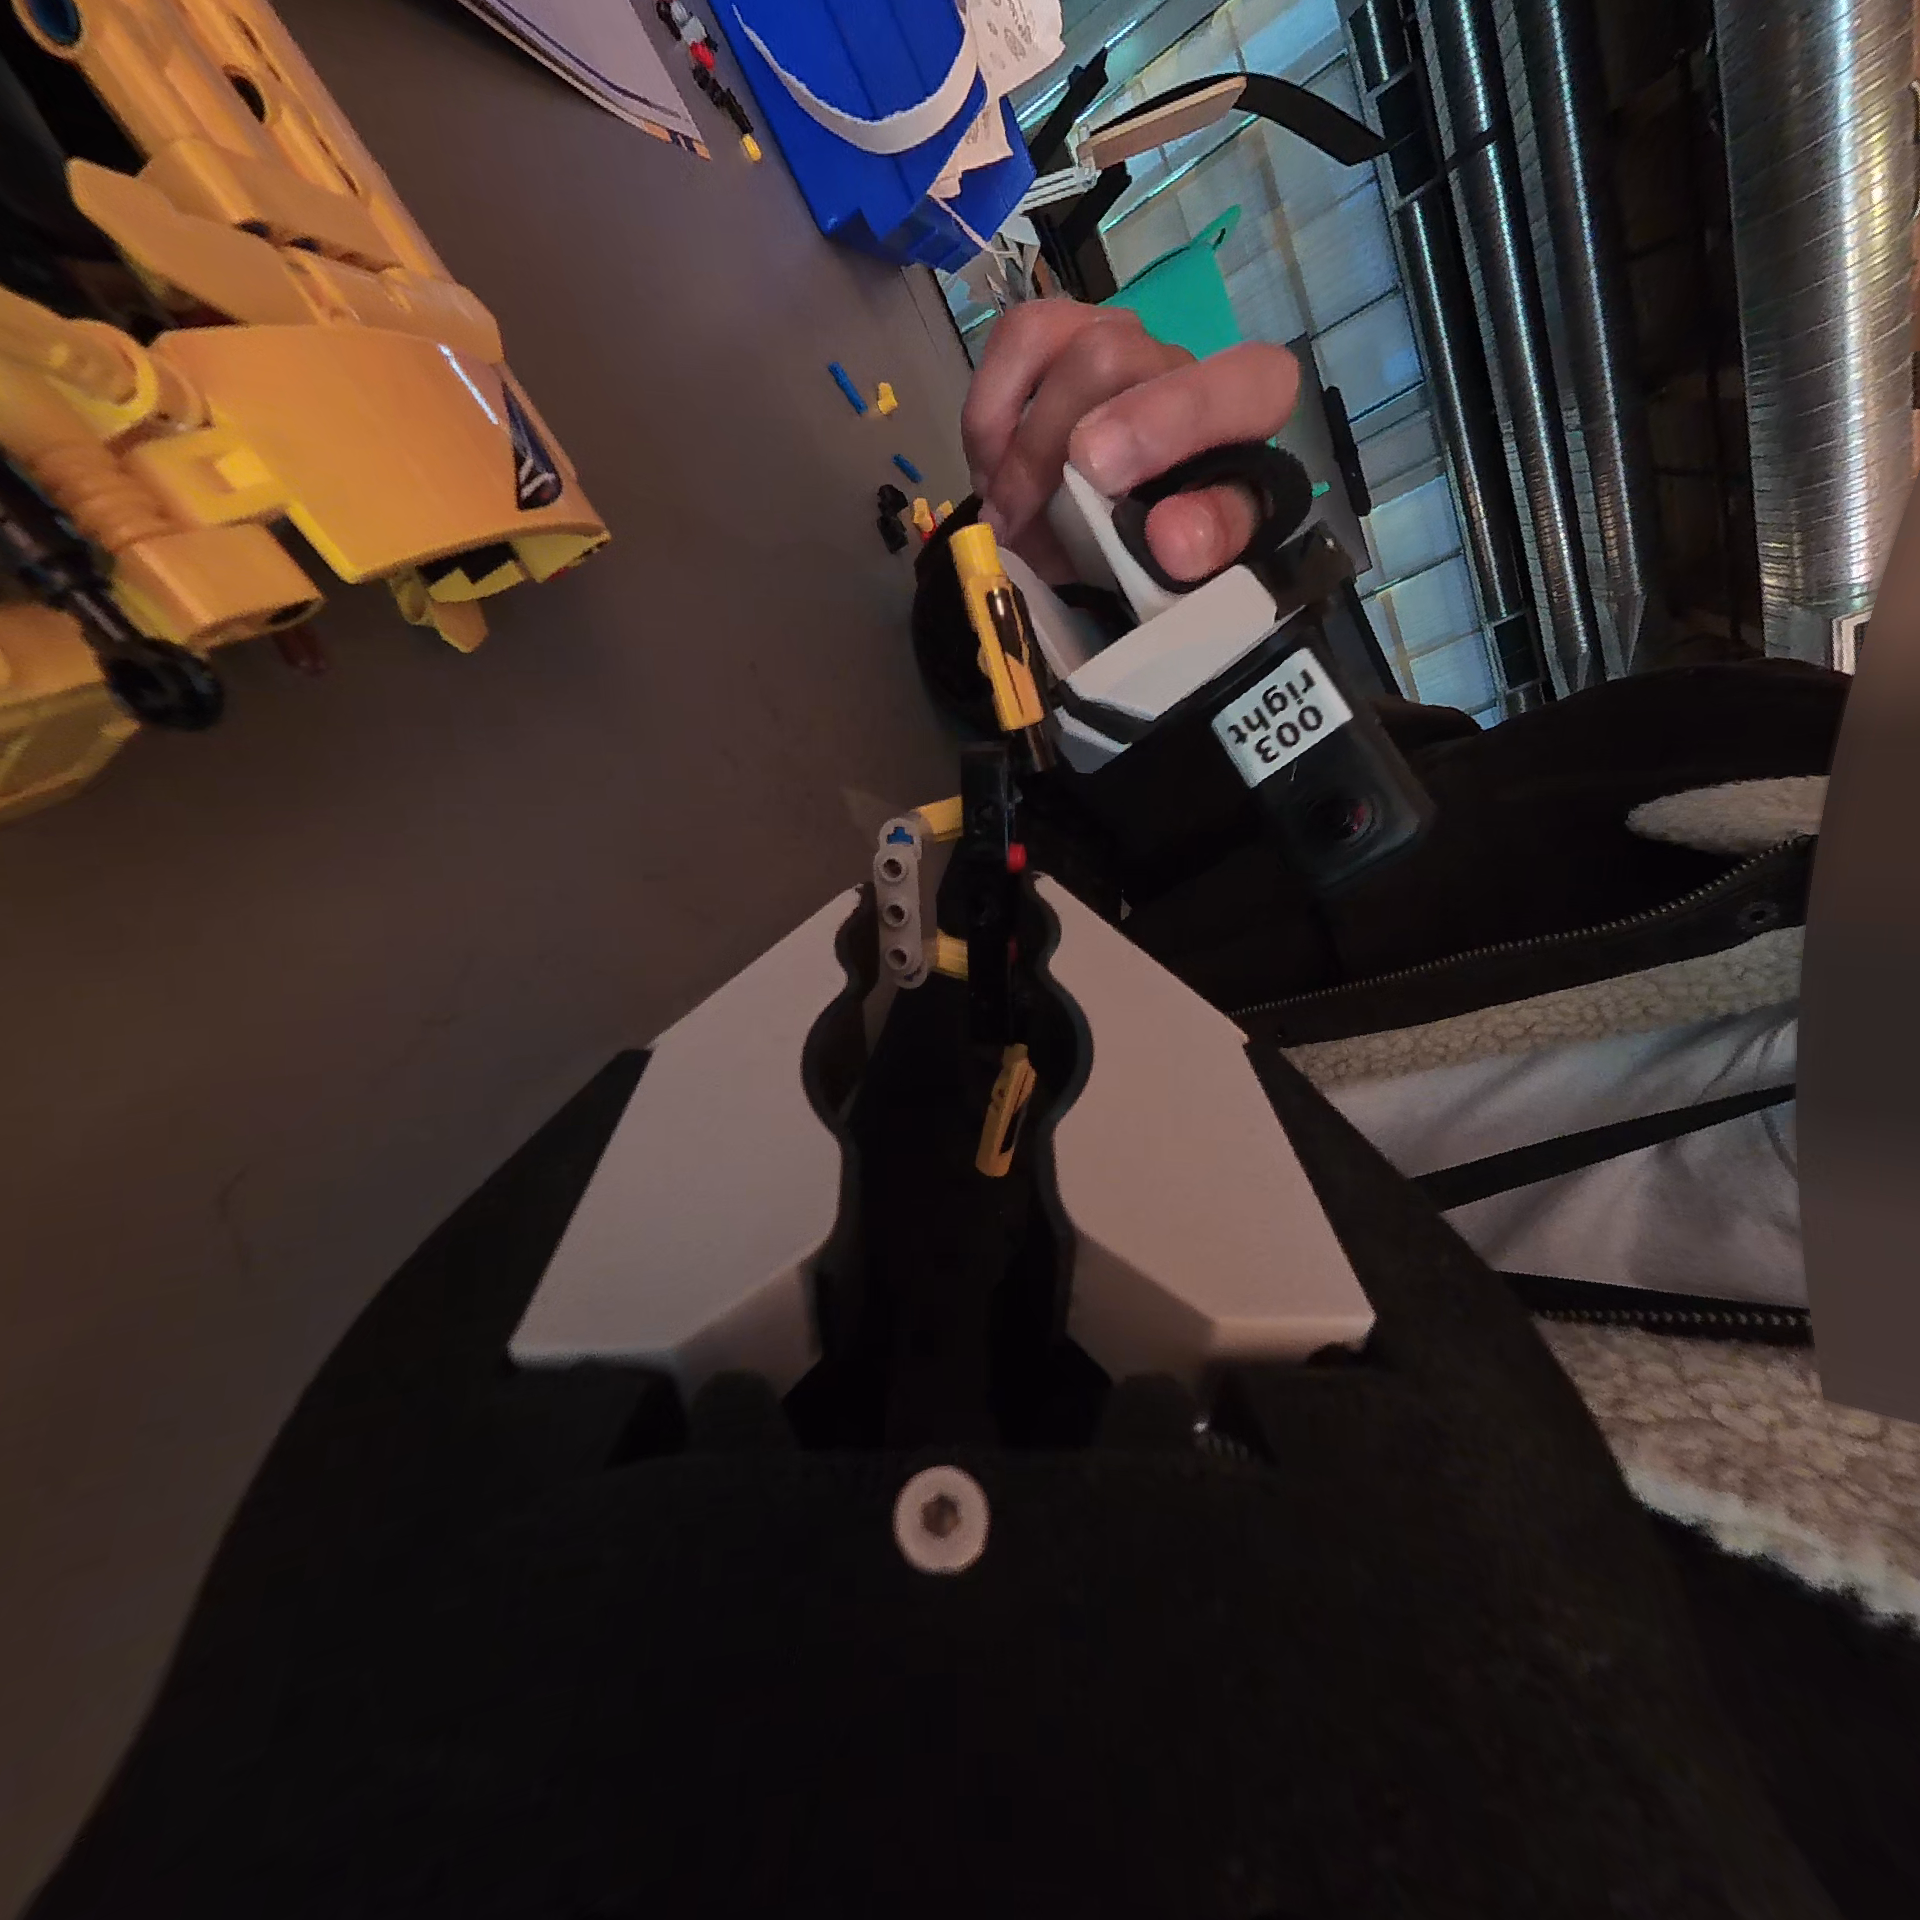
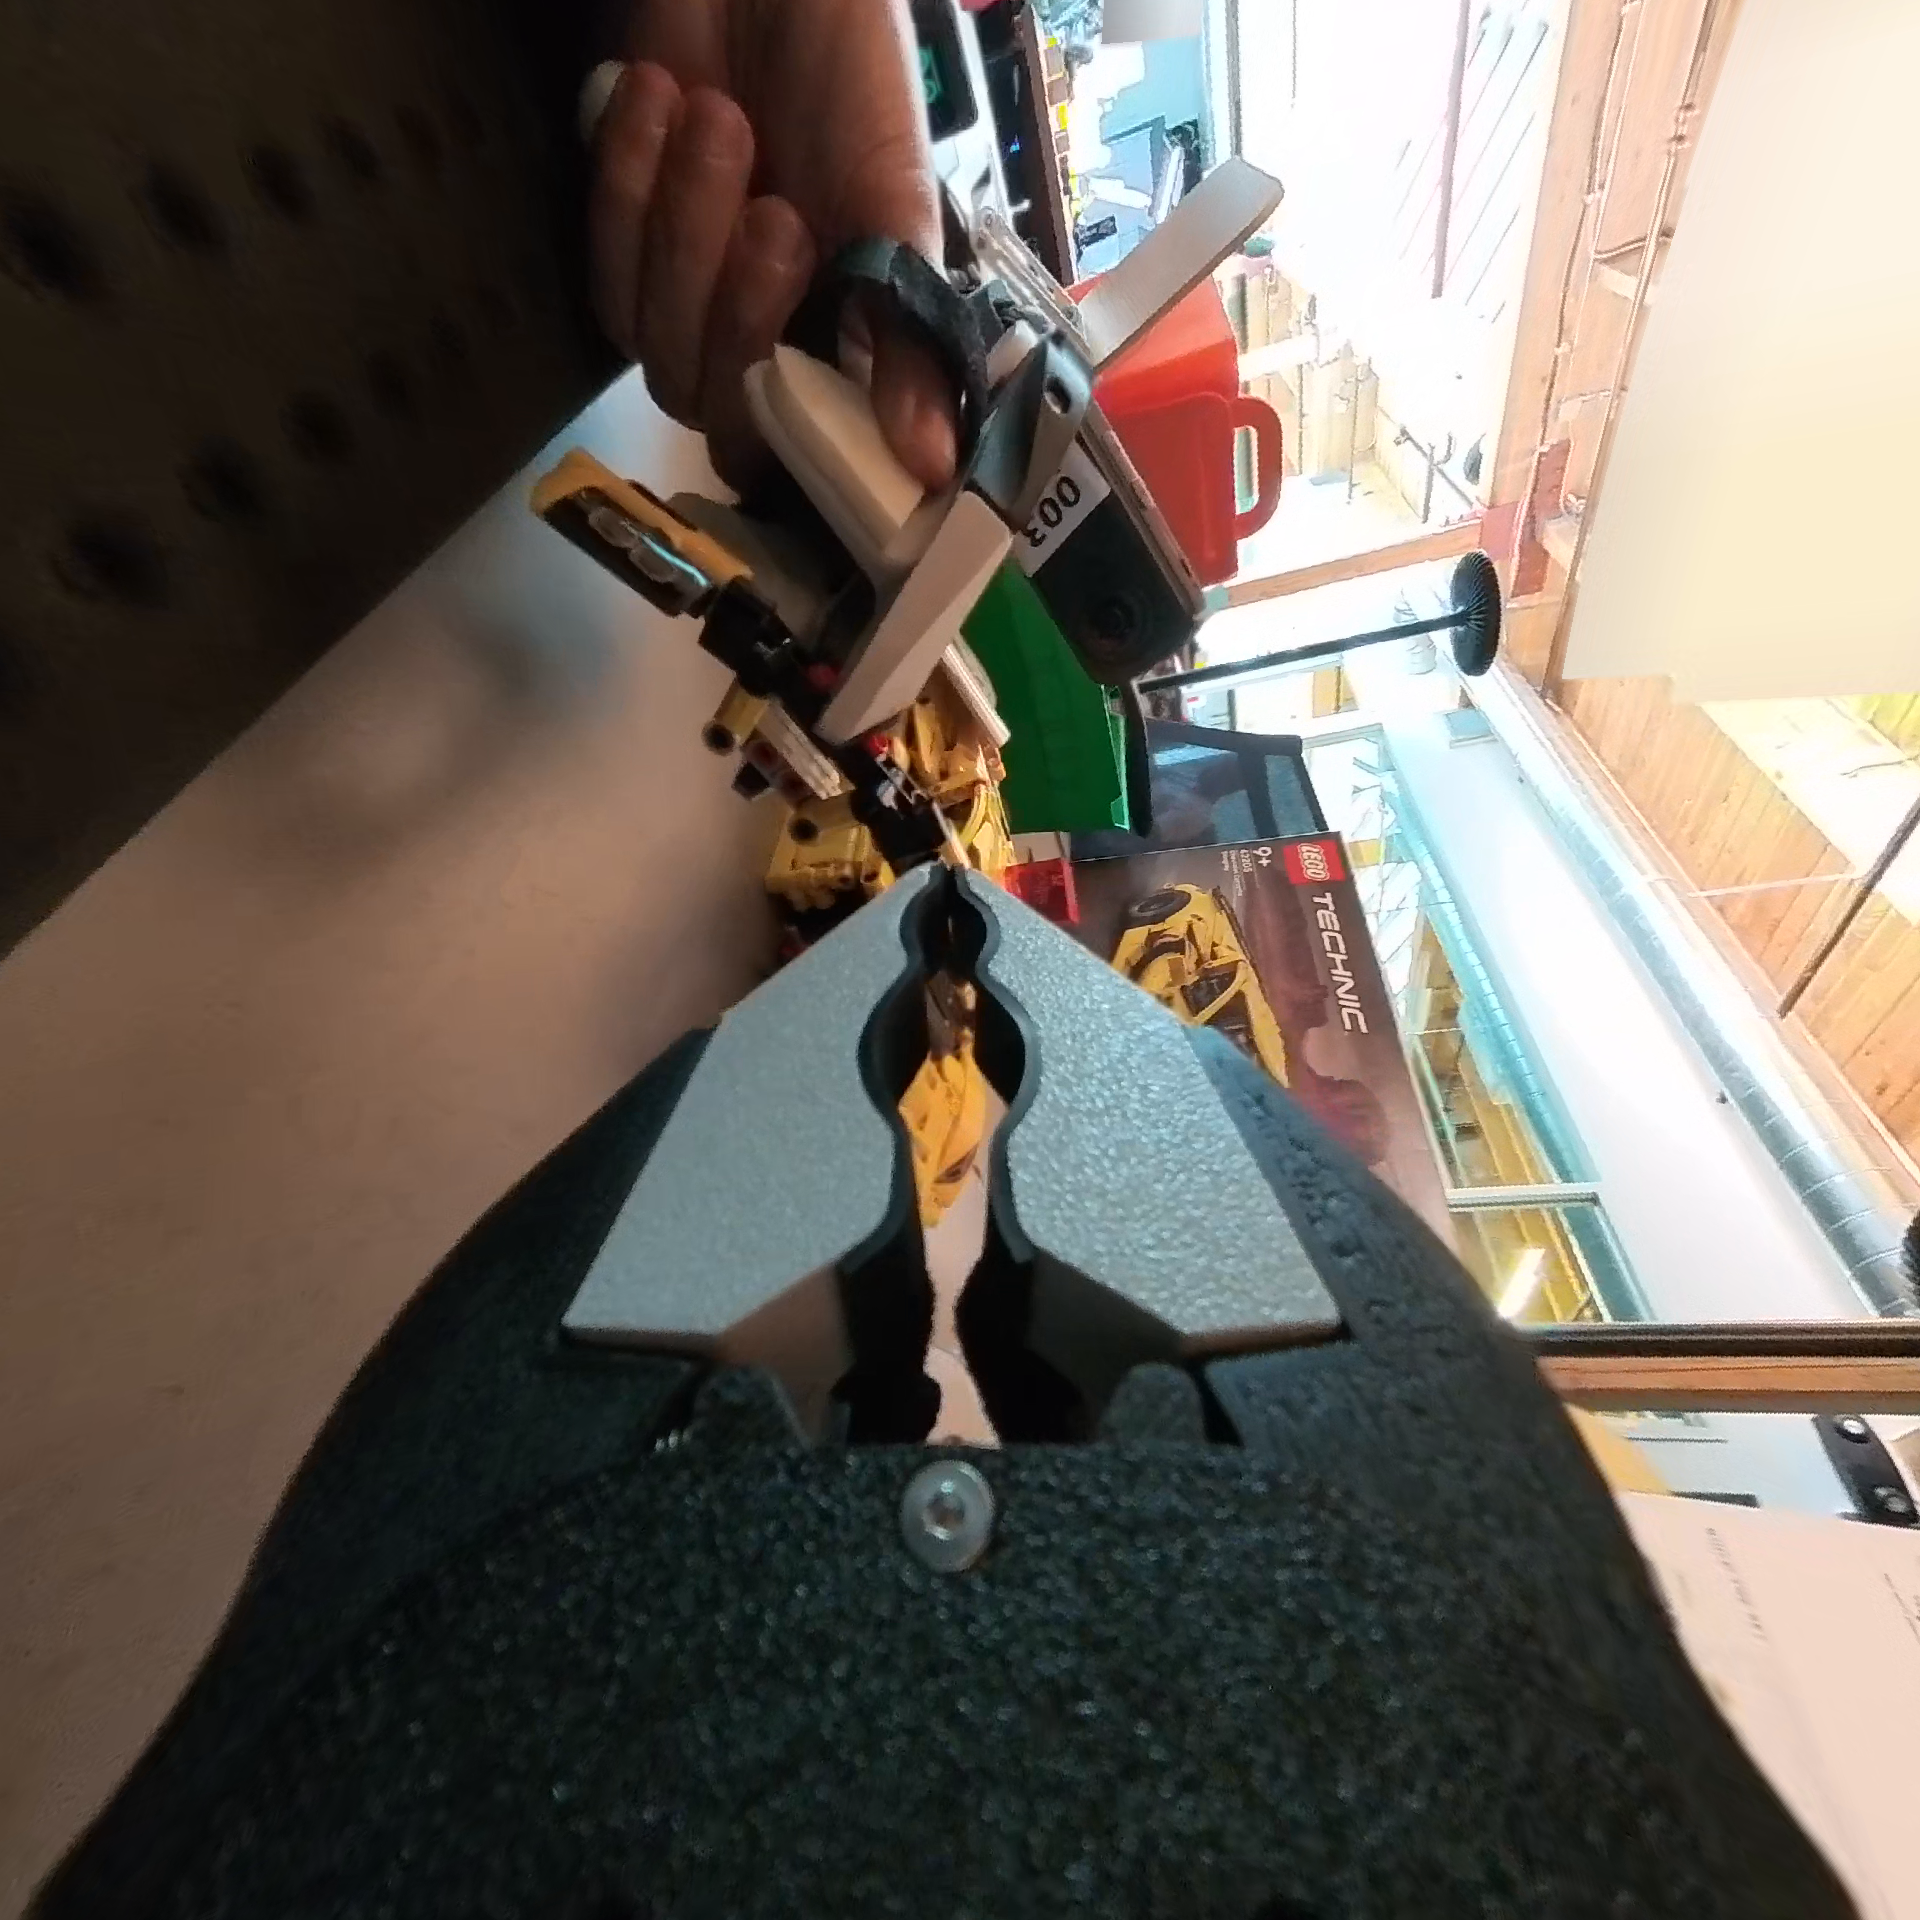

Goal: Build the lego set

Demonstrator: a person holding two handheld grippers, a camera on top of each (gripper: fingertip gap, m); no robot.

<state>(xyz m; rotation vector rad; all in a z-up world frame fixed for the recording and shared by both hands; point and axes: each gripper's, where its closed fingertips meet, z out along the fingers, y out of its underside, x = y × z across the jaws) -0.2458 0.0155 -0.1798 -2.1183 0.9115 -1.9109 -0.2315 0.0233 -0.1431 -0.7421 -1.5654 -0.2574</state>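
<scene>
A small black, grey and yellow lego piece is held off the desk, clamped between the closed fingers of the left tool. The right tool meets it from the far right, its tips pinched together on the piece's thin end. A hand grips the right tool's handle. Only the left view shows the big yellow car at far left and loose bits; only the right view shows the set's box.
</scene>
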